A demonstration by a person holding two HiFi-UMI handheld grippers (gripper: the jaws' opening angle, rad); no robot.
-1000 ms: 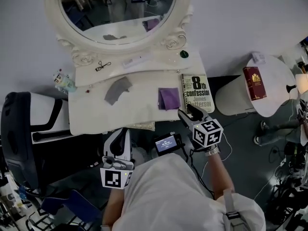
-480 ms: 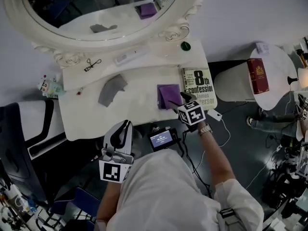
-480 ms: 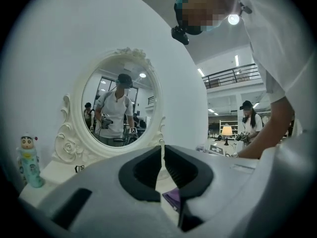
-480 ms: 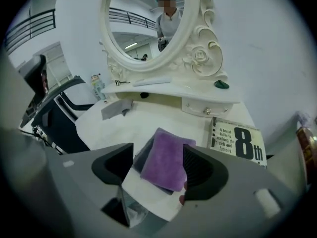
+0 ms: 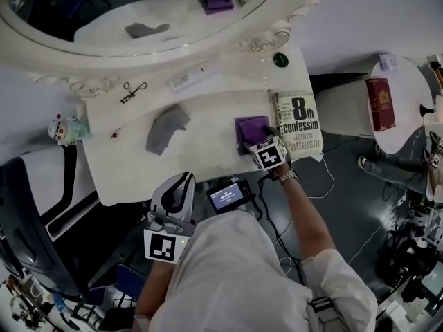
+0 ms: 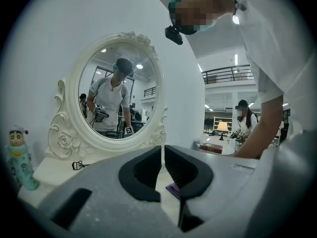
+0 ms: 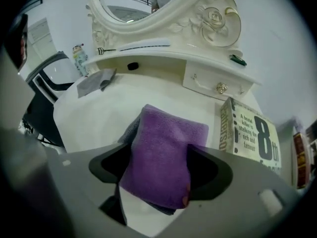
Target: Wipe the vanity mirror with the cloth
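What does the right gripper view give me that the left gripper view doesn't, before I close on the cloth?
Only the right gripper view: the right gripper, its jaws just opened wide, straddling the folded purple cloth without pressing it, plus the grey cloth and the book. Only the left gripper view: the left gripper, jaws together and empty, and the whole glass of the mirror with the person reflected. Both: the mirror's carved frame, the white vanity top, the figurine bottle and an edge of the purple cloth.

Two cloths point(image 5: 250, 128) point(image 5: 166, 128), two books point(image 5: 303, 122) point(image 5: 381, 104), one mirror point(image 5: 83, 5), one figurine point(image 5: 64, 128).
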